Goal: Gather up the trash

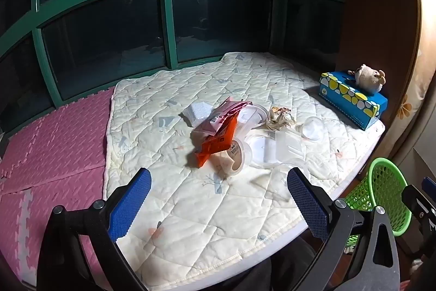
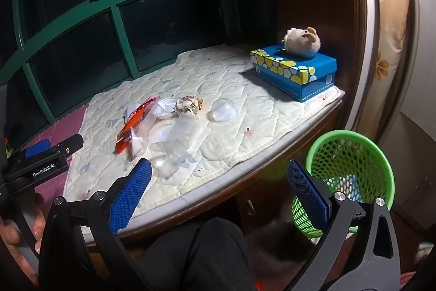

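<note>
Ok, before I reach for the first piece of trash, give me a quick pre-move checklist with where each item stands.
1. Left hand-held gripper open and empty: ok.
2. Right hand-held gripper open and empty: ok.
3. Trash pile in reach on the quilted mat: ok; the orange wrapper, tape roll and crumpled paper lie together mid-mat.
4. Green mesh basket upright with its mouth unblocked: ok, beside the ledge below the right gripper.
5. Clear plastic lids separable: cannot tell, they overlap.
6. Tissue box and plush toy clear of the pile: ok.
</note>
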`<action>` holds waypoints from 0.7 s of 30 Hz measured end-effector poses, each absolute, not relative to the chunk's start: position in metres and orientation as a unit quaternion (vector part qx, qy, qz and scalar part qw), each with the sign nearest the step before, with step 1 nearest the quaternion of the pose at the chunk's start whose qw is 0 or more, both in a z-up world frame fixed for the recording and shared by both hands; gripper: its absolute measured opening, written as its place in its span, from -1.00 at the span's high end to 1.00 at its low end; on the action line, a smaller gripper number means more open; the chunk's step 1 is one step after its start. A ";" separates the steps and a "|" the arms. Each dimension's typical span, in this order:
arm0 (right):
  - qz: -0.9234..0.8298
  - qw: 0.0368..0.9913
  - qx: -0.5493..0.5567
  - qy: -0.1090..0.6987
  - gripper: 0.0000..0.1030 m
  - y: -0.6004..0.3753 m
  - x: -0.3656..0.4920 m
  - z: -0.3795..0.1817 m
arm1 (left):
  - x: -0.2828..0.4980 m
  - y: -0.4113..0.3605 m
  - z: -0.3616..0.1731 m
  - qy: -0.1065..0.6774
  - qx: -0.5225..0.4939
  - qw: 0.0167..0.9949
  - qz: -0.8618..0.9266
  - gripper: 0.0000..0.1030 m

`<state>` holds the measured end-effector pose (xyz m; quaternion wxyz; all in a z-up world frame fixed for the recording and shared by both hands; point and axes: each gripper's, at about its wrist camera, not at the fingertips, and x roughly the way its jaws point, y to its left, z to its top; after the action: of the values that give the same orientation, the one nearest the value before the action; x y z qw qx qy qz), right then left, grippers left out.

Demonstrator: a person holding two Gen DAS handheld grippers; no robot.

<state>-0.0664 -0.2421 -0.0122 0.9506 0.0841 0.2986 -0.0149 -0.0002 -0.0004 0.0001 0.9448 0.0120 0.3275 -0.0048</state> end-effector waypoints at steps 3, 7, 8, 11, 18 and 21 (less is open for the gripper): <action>-0.016 0.953 0.084 0.290 -0.91 -0.242 -0.067 -0.011 | 0.000 0.000 0.000 0.327 0.009 0.945 -0.006 -0.88; -0.018 0.953 0.084 0.292 -0.91 -0.242 -0.068 -0.012 | 0.000 0.000 0.000 0.327 0.008 0.945 -0.007 -0.88; -0.019 0.952 0.085 0.293 -0.91 -0.242 -0.068 -0.012 | 0.000 0.000 0.000 0.327 0.009 0.945 -0.007 -0.88; -0.018 0.951 0.084 0.296 -0.91 -0.242 -0.066 -0.013 | -0.001 0.002 0.001 0.327 0.007 0.945 -0.007 -0.88; -0.018 0.951 0.084 0.298 -0.91 -0.243 -0.067 -0.013 | 0.005 0.011 -0.001 0.324 0.008 0.946 -0.006 -0.88; -0.015 0.950 0.085 0.300 -0.91 -0.244 -0.067 -0.013 | 0.004 0.011 -0.001 0.324 0.007 0.946 -0.005 -0.88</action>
<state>-0.0666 -0.2441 -0.0132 0.9500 0.0848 0.3001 -0.0154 0.0039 0.0105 -0.0010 0.9459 0.0074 0.3244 -0.0054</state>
